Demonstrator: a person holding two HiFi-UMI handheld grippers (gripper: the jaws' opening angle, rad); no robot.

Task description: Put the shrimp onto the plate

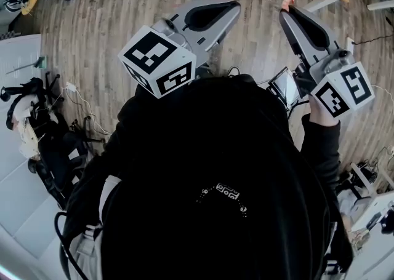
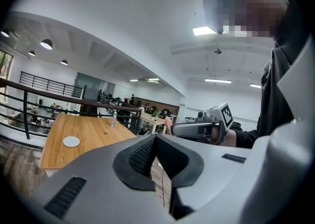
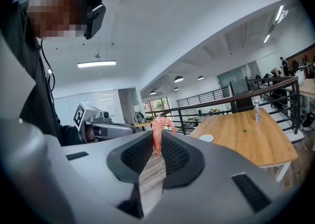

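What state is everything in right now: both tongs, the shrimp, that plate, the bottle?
left tongs: shut, empty.
right tongs: shut on the shrimp.
shrimp: pinched in the right tongs, off the table.
plate: empty, on the wooden table.
bottle: upright on that table.

The table (image 3: pixel 246 137) at three o'clock was seen as smooth pale wood, the right gripper (image 3: pixel 157 138) as matt grey plastic with dimpled black pads (image 3: pixel 174 155), the shrimp (image 3: pixel 159 124) as glossy.

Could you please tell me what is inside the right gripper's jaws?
A pink shrimp is pinched inside the right gripper, curled end poking above the pads. The stretch pressed between them is covered.
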